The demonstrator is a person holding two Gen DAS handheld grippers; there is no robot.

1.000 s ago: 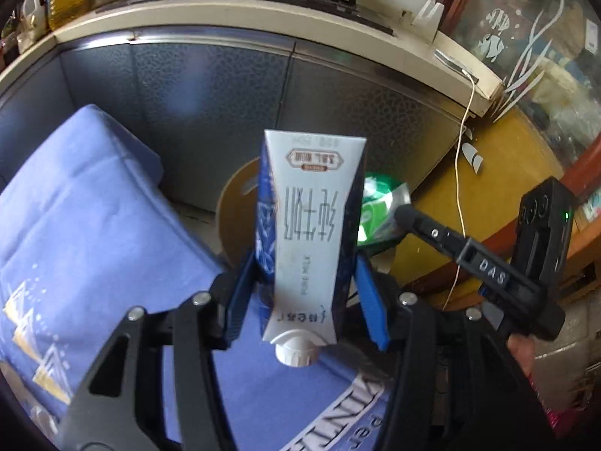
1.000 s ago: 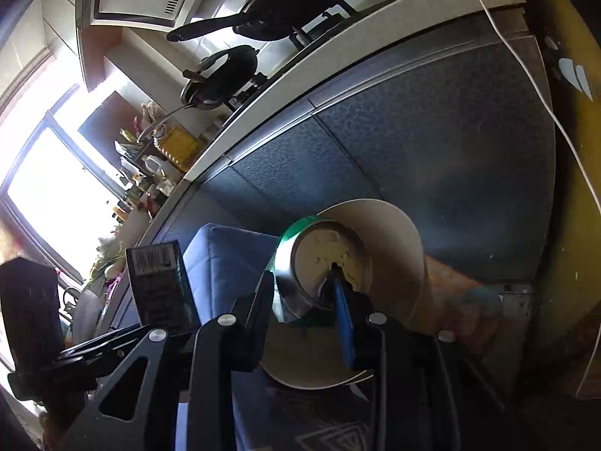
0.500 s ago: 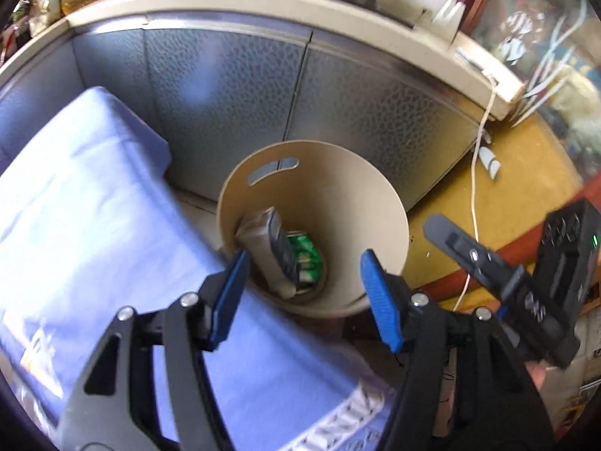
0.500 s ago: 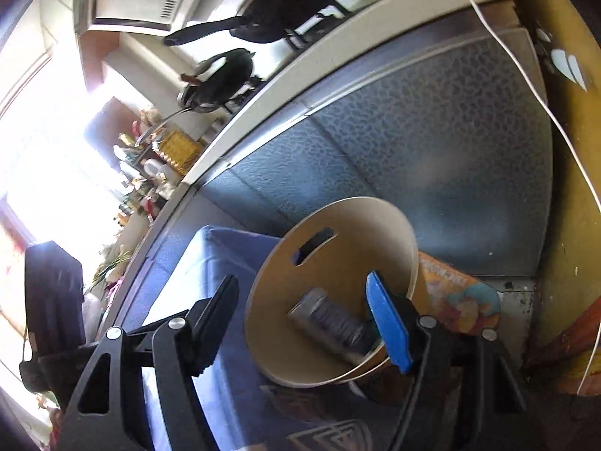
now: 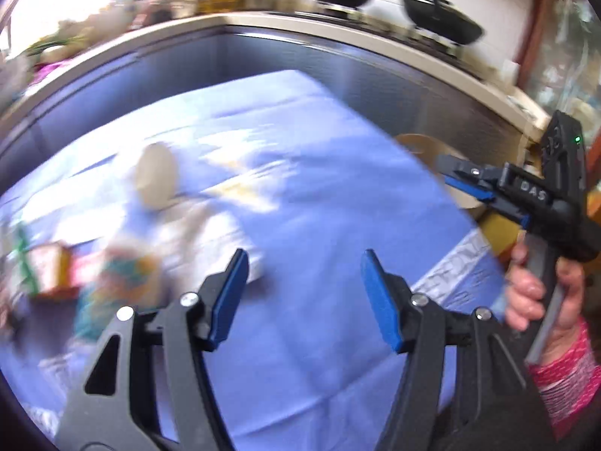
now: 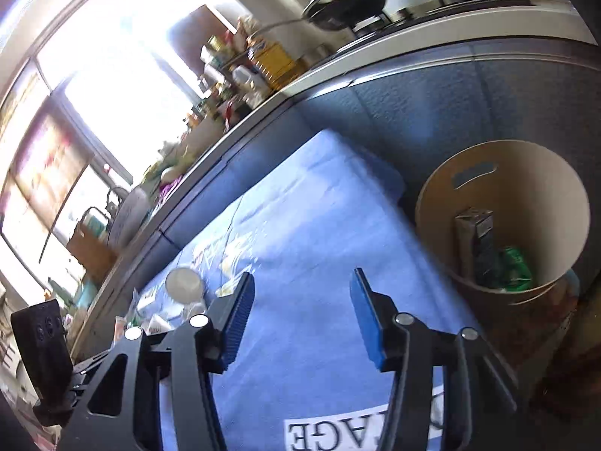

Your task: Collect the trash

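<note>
With both the left gripper (image 5: 304, 300) and right gripper (image 6: 298, 317) spread wide and empty over the blue cloth (image 5: 319, 225), the blurred wrappers (image 5: 112, 278) and paper cup (image 5: 156, 180) far from the bin (image 6: 503, 221) risk being knocked aside.

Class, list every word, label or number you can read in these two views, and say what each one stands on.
"DAS": on the black body of the right gripper, in the left wrist view.
"AGE": end of a cut-off word, black letters on a white band of the blue tablecloth.
Print on the carton in the round beige bin and on the blurred packets: unreadable.
</note>
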